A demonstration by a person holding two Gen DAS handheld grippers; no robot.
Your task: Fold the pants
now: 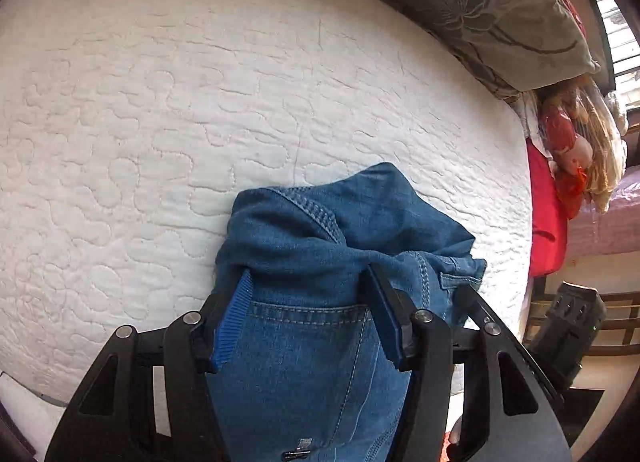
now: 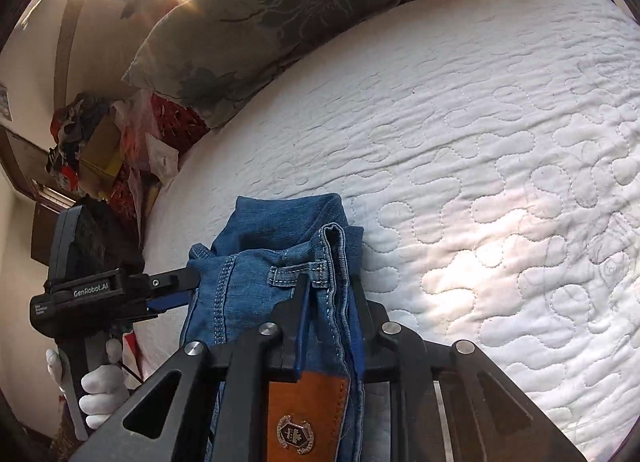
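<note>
The pants are blue jeans [image 1: 320, 246], bunched and lifted over a white quilted mattress [image 1: 200, 102]. My left gripper [image 1: 308, 274] is shut on a thick fold of the jeans beside a back pocket. My right gripper [image 2: 332, 282] is shut on the jeans' waistband [image 2: 316, 262] next to a belt loop; a brown leather patch [image 2: 306, 402] shows between its arms. The left gripper also shows in the right wrist view [image 2: 176, 294], held by a white-gloved hand [image 2: 100, 394], clamping the same bundle of jeans from the left.
A grey floral pillow [image 1: 480, 10] lies along the far edge of the mattress [image 2: 500, 142]. A doll [image 1: 576, 150] and red cloth sit past the mattress's right edge. Boxes and bags [image 2: 104, 150] are piled beside the bed's other side.
</note>
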